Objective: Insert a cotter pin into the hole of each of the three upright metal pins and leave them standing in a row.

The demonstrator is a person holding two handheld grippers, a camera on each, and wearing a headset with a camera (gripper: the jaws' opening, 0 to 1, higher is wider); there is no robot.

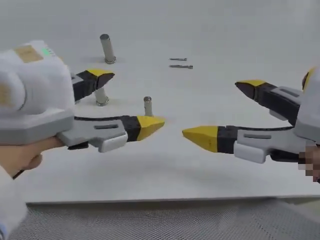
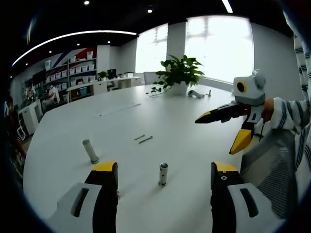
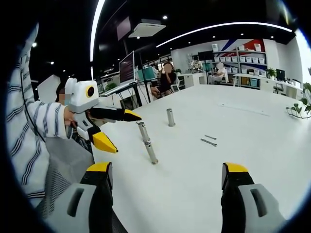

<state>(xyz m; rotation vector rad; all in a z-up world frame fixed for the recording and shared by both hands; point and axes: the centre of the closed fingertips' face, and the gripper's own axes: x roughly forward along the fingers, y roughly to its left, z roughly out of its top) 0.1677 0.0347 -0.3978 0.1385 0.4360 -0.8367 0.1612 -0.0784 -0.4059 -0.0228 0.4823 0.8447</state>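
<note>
Nearest: bulky white-and-grey left gripper [image 1: 138, 99] with black jaws tipped in yellow, at the left of the head view. Jaws wide apart, clamped on nothing.
Opposite: matching right gripper [image 1: 211, 108], pointing in from the right. Jaws likewise spread and empty.
Front edge: grey woven mesh [image 1: 150, 220], just below the rim of the smooth, matt white tabletop [image 1: 225, 30].
Pins: three short grey cylindrical metal pins, all upright on flared bases. Far pin [image 1: 106, 48] well back. Middle pin [image 1: 101, 96] partly hidden behind the left gripper's upper jaw. Near pin [image 1: 147, 106] just beyond the lower jaw tip, and framed between the two jaws in the left gripper view without touching either.
Cotter pins: two thin dark wire cotter pins [image 1: 181, 66], flat on the tabletop side by side, well apart from the metal pins and from both grippers. A third not made out.
Done so far: nothing, by the look of it. No pin carries a cotter, and both visible cotters lie loose.
Left to do: likely all three insertions, then a check of the row.
Holes: too small to make out.
Surfaces: pins dull-polished and hard, cotters slender and probably fiddly to pinch, tabletop slick and featureless.
</note>
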